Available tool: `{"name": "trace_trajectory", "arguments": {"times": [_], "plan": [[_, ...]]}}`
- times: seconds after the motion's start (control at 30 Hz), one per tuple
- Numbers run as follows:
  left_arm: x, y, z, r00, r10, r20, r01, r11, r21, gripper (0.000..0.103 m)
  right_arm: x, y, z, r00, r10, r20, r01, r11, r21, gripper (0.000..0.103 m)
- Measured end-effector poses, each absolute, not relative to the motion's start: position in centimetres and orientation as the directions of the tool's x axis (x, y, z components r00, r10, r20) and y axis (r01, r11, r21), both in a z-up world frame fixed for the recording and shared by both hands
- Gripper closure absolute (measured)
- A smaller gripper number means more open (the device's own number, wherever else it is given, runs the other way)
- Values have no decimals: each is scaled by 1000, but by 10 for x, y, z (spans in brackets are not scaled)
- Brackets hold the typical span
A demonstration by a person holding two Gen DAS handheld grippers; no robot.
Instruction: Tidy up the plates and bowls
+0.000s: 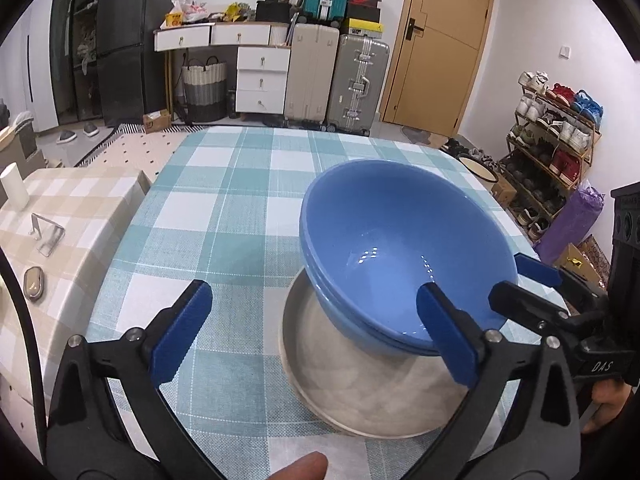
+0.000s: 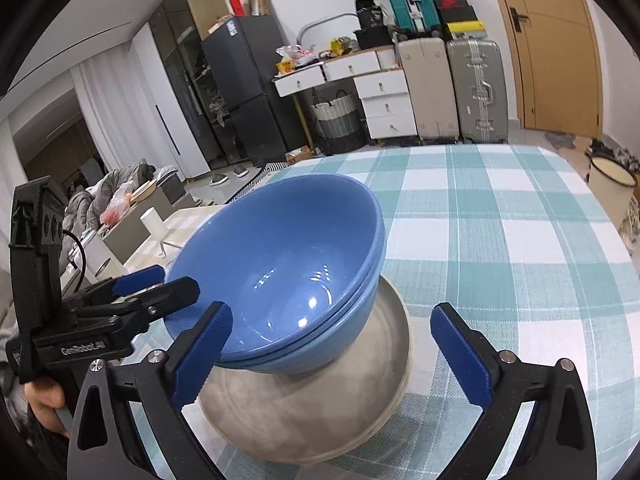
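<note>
On the beige plate [image 1: 360,392], two nested blue bowls [image 1: 404,248] sit mouth-up, tilted. Both the left gripper [image 1: 316,332] and right gripper [image 2: 328,354] have jaws spread. Only the right wrist view shows the sofa [image 2: 120,188].

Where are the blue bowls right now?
The two nested glossy blue bowls sit tilted on the round beige plate, on the teal checked tablecloth; they appear low and right in the left wrist view, left of centre in the right.

White walls, wooden door [image 1: 440,40], black fridge [image 1: 120,40], white drawers [image 1: 262,80], suitcases [image 1: 336,76], shoe rack [image 1: 556,140].
</note>
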State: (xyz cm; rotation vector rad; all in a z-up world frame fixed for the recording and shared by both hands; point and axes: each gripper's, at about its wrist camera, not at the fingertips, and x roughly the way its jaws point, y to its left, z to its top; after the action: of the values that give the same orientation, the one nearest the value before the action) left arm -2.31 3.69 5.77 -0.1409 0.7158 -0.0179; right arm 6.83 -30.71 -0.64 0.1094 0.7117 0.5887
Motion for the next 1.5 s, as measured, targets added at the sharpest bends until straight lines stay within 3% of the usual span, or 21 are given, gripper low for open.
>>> {"name": "trace_trajectory", "arguments": {"times": [0.27, 0.6, 0.8, 1.5], "plan": [[-49, 45, 62, 826, -26, -563, -30, 996, -89, 1, 52, -314, 1, 655, 548, -519, -548, 818, 173, 1], [-62, 72, 48, 853, -45, -520, -34, 989, -142, 1, 48, -350, -3, 688, 569, -451, -558, 812, 173, 1], [-65, 72, 36, 871, -40, -489, -7, 996, -94, 1, 47, -366, -16, 682, 584, -440, -570, 801, 181, 1], [-63, 82, 8, 880, -74, -470, 20, 993, -118, 1, 28, -368, -33, 676, 617, -403, -626, 770, 128, 1]]}}
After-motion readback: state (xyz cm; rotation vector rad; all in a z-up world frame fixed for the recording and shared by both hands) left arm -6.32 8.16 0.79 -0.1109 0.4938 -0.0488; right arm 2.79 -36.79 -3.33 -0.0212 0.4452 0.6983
